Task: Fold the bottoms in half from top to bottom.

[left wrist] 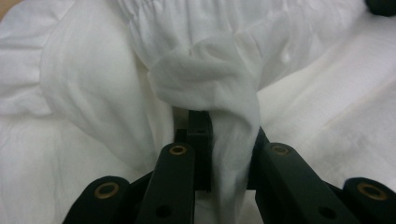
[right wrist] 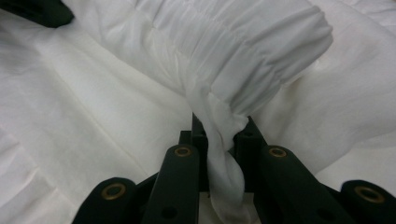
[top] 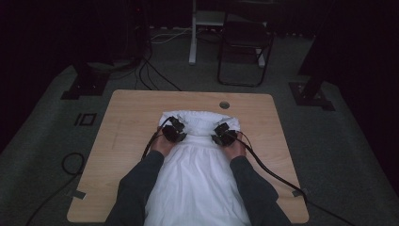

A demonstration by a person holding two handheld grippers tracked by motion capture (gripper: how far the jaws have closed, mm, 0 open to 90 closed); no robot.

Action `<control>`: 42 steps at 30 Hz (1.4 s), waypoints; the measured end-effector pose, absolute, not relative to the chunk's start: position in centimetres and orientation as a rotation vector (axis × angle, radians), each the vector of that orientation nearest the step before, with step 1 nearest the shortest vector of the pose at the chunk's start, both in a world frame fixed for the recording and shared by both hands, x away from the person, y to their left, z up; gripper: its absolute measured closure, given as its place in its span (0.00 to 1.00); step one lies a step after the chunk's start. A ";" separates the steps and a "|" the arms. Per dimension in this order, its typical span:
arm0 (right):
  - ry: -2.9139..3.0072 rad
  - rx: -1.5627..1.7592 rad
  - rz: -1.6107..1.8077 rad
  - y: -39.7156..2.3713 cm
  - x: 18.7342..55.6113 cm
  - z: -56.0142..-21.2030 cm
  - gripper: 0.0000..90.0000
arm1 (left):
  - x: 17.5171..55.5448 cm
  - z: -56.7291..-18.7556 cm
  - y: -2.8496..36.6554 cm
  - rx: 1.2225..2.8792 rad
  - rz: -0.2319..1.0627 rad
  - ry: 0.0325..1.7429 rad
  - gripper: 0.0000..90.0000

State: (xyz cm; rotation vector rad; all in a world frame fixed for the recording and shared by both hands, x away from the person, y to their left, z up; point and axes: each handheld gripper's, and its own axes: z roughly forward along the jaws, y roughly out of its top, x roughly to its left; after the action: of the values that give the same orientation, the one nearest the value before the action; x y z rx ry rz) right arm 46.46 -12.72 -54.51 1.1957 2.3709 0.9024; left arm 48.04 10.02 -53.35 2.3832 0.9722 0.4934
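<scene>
A white garment (top: 197,169) with a gathered elastic band lies down the middle of the wooden table (top: 127,113) and runs off its near edge. The far part of the cloth is folded back toward the person. My left gripper (top: 178,126) is shut on a bunched fold of the white cloth (left wrist: 219,93) at the left side of that folded edge. My right gripper (top: 221,132) is shut on the gathered band (right wrist: 243,60) at the right side. In each gripper view the cloth (right wrist: 224,172) runs pinched between the two black jaws.
A round cable hole (top: 224,104) sits near the table's far edge. Black cables (top: 273,174) trail from both grippers over the table. A dark folding chair (top: 244,47) and stand feet (top: 84,84) are on the carpet beyond the table.
</scene>
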 end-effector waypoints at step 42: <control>2.536 0.937 1.056 -15.9 31.3 -55.0 0.92 | 33.3 -53.9 11.4 2.442 0.296 0.749 0.91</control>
State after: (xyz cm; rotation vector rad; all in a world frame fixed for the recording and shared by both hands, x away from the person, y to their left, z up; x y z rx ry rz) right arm 31.33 -15.87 -54.95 0.9368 2.5359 1.0560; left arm 33.30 11.40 -53.91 2.4416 0.7491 0.2963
